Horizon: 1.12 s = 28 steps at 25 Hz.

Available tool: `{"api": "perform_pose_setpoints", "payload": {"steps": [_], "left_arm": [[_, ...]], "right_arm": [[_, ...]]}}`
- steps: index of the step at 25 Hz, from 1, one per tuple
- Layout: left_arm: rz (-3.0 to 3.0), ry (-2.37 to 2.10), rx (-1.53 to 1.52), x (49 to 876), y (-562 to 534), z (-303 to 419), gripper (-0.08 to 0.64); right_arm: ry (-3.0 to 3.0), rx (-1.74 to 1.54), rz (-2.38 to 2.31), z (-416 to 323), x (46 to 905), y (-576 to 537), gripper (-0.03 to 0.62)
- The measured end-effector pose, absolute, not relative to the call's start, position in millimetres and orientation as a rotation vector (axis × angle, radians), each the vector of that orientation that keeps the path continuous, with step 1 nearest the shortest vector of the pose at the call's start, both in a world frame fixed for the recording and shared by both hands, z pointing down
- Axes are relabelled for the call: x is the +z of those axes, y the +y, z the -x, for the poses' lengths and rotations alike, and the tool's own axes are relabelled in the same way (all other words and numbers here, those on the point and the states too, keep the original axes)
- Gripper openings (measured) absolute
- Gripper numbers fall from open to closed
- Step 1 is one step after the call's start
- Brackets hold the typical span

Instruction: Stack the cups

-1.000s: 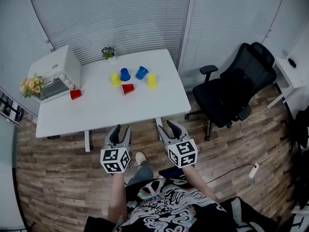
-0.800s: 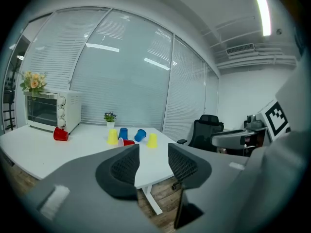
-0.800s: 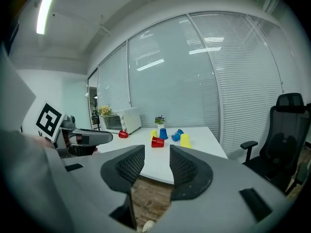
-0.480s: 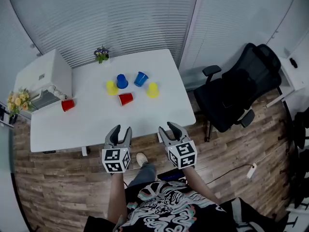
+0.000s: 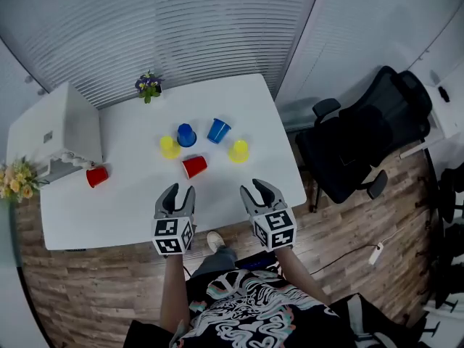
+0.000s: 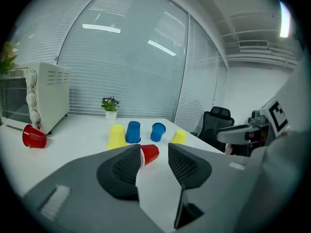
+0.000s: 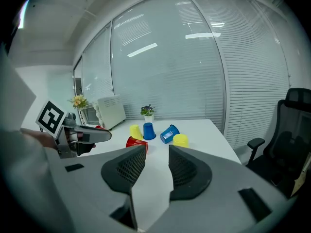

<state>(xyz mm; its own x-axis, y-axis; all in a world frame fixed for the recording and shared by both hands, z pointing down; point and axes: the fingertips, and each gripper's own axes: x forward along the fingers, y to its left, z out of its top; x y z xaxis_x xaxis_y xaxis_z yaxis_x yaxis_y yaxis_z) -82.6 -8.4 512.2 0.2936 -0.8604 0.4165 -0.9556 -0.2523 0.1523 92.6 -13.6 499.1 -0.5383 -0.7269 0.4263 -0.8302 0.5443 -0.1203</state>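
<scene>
Several cups sit on the white table [image 5: 130, 209]. A red cup [image 5: 193, 167] lies on its side nearest me. Behind it are a yellow cup [image 5: 169, 146], a blue cup [image 5: 186, 135] standing upside down, a tipped blue cup [image 5: 217, 130] and a second yellow cup [image 5: 238, 151]. Another red cup [image 5: 96, 175] lies far left. My left gripper [image 5: 178, 193] and right gripper [image 5: 257, 191] hover over the table's near edge, both open and empty. The left gripper view frames the near red cup [image 6: 149, 153] just beyond the left gripper [image 6: 154, 154]; the right gripper [image 7: 158, 154] points between the red cup [image 7: 136, 142] and the yellow cup [image 7: 181, 140].
A white toaster oven [image 5: 65, 133] stands at the table's left end with yellow flowers [image 5: 14, 180] beside it. A small flower pot [image 5: 148, 85] is at the back edge. A black office chair [image 5: 362, 143] stands right of the table on the wooden floor.
Both grippers have moved forward from above the floor to over the table's near edge. The cups now lie closer in front of them.
</scene>
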Motion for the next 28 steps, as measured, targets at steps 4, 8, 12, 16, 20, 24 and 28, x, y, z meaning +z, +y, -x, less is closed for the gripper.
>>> {"api": "perform_pose_setpoints", "payload": {"steps": [4, 8, 12, 16, 20, 24, 28], "left_arm": [[-2.188, -1.590, 0.364, 529, -29, 92, 0.170], [-2.191, -1.530, 0.372, 545, -44, 93, 0.153], [-2.197, -1.467, 0.394, 558, -48, 89, 0.120], [-2.179, -1.451, 0.415, 568, -51, 91, 0.112], [-2.185, -1.422, 0.405, 567, -51, 92, 0.077], [-2.168, -1.381, 0.375, 571, -54, 91, 0.074], [-2.169, -1.347, 0.379, 576, -58, 84, 0.074]], "right_arm": [[-2.435, 0.447, -1.279, -78, 506, -35, 0.133], [-2.410, 0.441, -1.284, -70, 511, -47, 0.133], [-2.384, 0.459, -1.298, -67, 518, -50, 0.132], [-2.383, 0.465, -1.306, -67, 518, -50, 0.129], [-2.388, 0.486, -1.306, -67, 518, -51, 0.124], [-2.386, 0.479, -1.267, -59, 523, -57, 0.123], [-2.395, 0.490, -1.226, -53, 529, -62, 0.123]]}}
